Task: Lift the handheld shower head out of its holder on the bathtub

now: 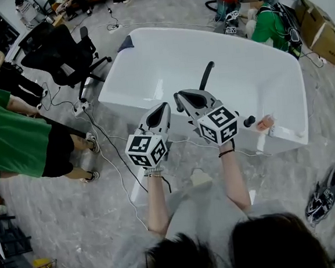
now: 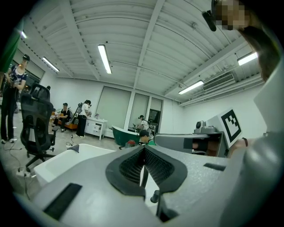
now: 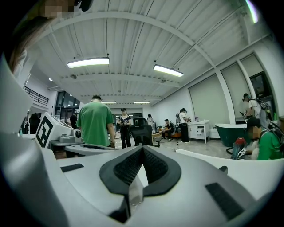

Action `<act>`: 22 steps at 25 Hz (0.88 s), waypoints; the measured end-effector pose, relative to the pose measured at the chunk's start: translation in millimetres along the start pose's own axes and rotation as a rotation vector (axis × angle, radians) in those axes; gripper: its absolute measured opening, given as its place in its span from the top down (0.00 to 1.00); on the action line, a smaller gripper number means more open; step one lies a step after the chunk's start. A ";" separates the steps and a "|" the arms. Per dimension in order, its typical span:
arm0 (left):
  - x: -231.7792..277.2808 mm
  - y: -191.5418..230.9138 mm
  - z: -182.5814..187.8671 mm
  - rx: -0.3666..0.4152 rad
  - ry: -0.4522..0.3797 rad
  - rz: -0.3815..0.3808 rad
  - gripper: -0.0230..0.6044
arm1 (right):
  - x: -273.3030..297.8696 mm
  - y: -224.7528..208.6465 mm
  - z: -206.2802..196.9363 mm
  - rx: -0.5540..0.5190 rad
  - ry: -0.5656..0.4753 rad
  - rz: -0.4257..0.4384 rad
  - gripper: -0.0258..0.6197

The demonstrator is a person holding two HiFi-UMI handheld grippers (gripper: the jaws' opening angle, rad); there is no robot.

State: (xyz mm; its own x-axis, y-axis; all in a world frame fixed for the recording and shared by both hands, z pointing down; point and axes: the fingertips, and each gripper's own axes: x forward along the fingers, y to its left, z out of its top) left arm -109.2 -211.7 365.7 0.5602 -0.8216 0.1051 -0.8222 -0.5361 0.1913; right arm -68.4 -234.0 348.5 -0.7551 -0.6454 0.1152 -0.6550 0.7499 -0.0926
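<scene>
Just beyond right gripper (image 1: 178, 97): shower head (image 1: 207, 73), dark against bathtub (image 1: 149, 53).

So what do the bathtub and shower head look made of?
Bathtub: smooth white with a soft, even sheen, likely acrylic or enamel. Shower head: matte black with no bright glints; coated metal or plastic, the pictures can't settle which.

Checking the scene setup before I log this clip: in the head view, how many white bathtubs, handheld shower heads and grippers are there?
white bathtub: 1
handheld shower head: 1
Grippers: 2, the left gripper and the right gripper
Total: 4
</scene>
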 end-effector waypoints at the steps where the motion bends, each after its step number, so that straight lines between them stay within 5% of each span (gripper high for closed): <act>1: 3.4 2.8 -2.1 -0.005 0.006 0.006 0.96 | 2.8 -3.6 -2.3 0.002 0.007 0.003 0.96; 22: 48.7 43.4 -77.0 -0.098 0.175 -0.001 0.96 | 44.5 -45.6 -91.9 0.111 0.131 -0.098 0.96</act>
State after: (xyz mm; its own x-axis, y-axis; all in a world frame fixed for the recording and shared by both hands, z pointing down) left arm -109.8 -260.1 454.3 0.5766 -0.7708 0.2710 -0.8130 -0.5083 0.2842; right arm -69.6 -283.5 448.7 -0.6826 -0.6845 0.2560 -0.7295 0.6594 -0.1821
